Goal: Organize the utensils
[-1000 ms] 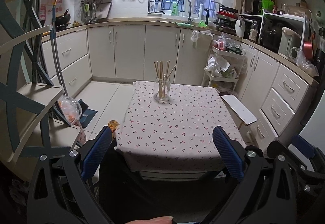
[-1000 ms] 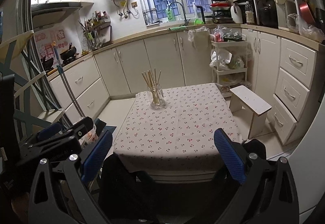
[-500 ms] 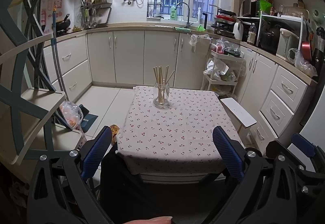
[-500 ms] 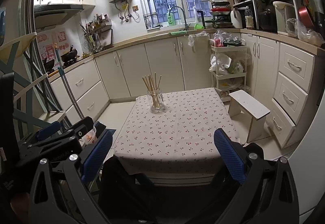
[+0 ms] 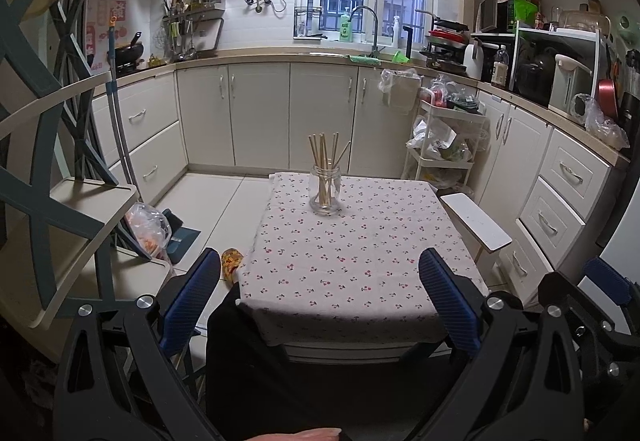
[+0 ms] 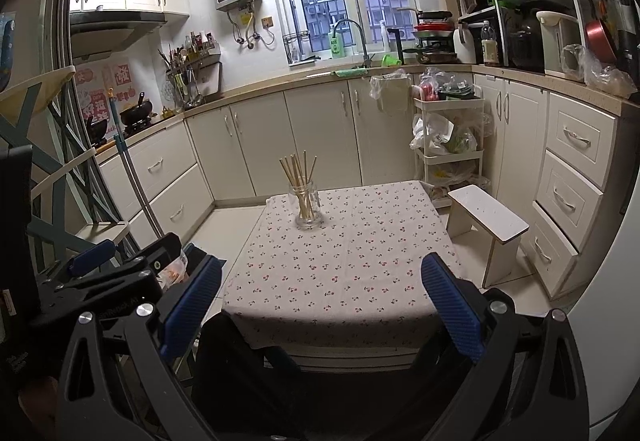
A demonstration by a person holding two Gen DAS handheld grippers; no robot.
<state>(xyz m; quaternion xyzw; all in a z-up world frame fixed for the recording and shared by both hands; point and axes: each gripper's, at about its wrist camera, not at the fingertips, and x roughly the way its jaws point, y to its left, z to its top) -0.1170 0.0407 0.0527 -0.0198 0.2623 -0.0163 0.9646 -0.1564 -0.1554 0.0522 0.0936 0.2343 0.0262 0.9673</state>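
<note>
A clear glass jar holding several wooden chopsticks stands upright at the far end of a small table with a cherry-print cloth. It shows in the right wrist view too, jar and chopsticks. My left gripper is open and empty, held back from the table's near edge. My right gripper is open and empty, also short of the near edge. The left gripper appears at the left of the right wrist view.
A white stool stands right of the table, a white trolley behind it. A shelf rack and mop handle are on the left. Cabinets line the back and right walls.
Both grippers have risen and pulled back slightly; the table and jar sit lower and farther in both views. Jaws stay open.
</note>
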